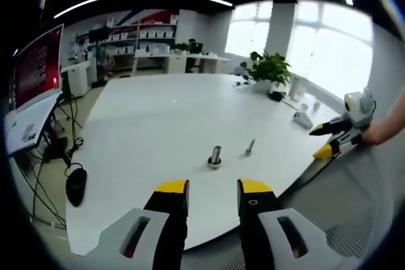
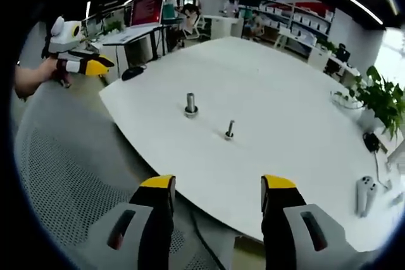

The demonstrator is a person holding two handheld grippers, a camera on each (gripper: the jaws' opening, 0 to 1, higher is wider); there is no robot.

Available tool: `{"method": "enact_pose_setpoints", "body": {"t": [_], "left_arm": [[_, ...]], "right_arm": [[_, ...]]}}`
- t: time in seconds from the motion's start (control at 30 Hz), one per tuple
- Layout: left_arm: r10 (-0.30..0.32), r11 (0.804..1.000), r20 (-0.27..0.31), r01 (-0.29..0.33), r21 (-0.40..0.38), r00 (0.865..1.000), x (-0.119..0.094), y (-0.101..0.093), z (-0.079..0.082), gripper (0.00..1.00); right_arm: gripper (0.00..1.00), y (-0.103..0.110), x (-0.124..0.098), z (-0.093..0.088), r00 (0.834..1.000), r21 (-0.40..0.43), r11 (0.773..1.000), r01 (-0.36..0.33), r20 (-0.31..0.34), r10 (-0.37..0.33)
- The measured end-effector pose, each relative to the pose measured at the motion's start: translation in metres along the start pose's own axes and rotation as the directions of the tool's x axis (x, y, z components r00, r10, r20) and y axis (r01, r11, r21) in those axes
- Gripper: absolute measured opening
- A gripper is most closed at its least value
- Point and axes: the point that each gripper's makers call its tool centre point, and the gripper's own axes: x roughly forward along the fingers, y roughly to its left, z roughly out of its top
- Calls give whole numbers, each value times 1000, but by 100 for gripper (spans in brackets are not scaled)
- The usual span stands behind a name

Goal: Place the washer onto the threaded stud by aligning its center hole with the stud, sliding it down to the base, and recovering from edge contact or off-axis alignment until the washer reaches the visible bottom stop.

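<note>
Two grippers, both with jaws apart, holding nothing. Left gripper point(image 1: 213, 194) bottom center, right gripper point(image 2: 218, 193) bottom center. On white table point(image 1: 152, 118): stud point(image 1: 216, 155) mid-frame, smaller bolt point(image 1: 250, 148) just right of it. Can't tell where washer is. Plant point(image 1: 269, 67) upper right.

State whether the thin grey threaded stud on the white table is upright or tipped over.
Upright: the thin grey threaded stud rises from its base on the white table; likewise in the left gripper view.
</note>
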Motion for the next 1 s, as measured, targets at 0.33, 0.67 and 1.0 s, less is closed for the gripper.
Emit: {"method": "enact_pose_setpoints", "body": {"t": [0.33,0.67,1.0], "left_arm": [[-21,1000,5,21,-14,1000,0,-3,0,27],[-23,999,-21,23,-37,1000,1,-3,-5,28],[2,999,-33,-3,-41,999,1,2,-8,30]], "right_arm": [[58,-6,-1,2,1000,13,1000,6,26,-6],[58,-15,-11,18,990,82,996,46,128,-56],[59,-19,-13,23,984,109,993,45,164,-63]]}}
